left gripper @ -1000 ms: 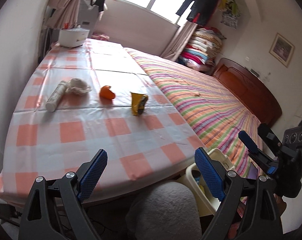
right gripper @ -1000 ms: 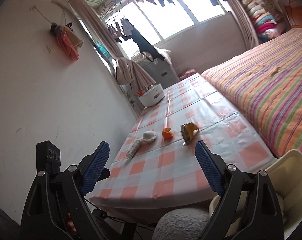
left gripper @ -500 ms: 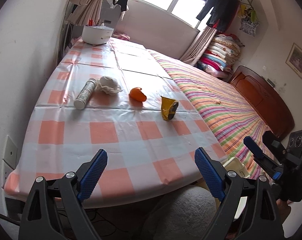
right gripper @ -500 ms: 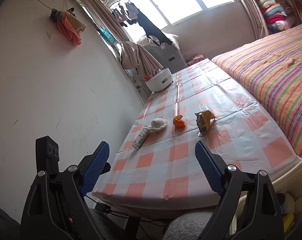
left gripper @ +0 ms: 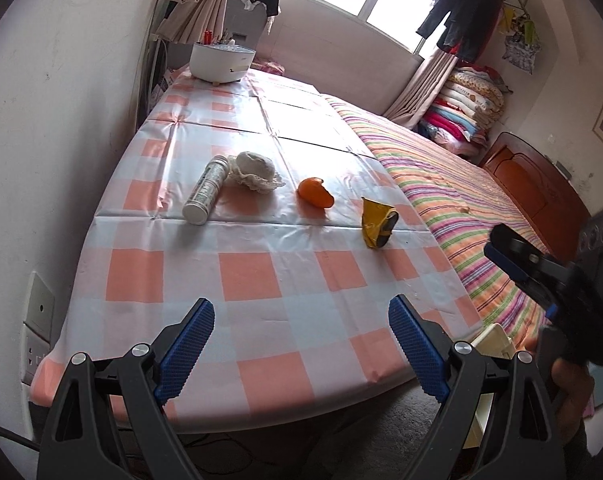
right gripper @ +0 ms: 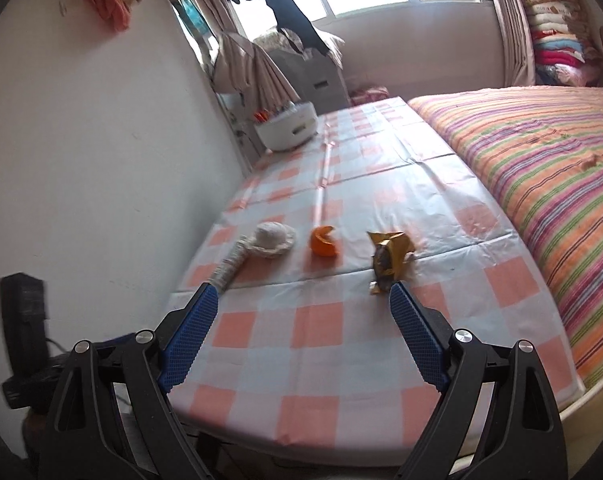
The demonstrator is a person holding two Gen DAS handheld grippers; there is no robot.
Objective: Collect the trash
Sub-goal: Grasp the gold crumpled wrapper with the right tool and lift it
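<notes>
**Mia:** What is on the desk [left gripper: 253, 276] with the pink and white checked cloth?

**Ben:** Four bits of trash in a row. There is a white tube with small print [left gripper: 205, 190] lying on its side, and a crumpled white paper cup [left gripper: 255, 170] touching its far end. Next comes a curled piece of orange peel [left gripper: 315, 193], then a crinkled yellow snack wrapper [left gripper: 376, 223] nearest the bed side.

**Mia:** Is anyone holding them?

**Ben:** No. The left gripper [left gripper: 301, 326] has its blue fingers [left gripper: 187, 344] spread wide with nothing between them, low over the near edge of the desk. The right gripper [right gripper: 303, 312] is spread wide and empty too (its right finger tip sits just in front of the wrapper in its own view, but I cannot tell if it touches).

**Mia:** What else is there?

**Ben:** A round white pot [left gripper: 221, 62] at the far end of the desk, and a bed with a striped cover [left gripper: 469, 200] right beside it. A cream plastic bin [left gripper: 495, 338] peeks out below the near corner.
</notes>
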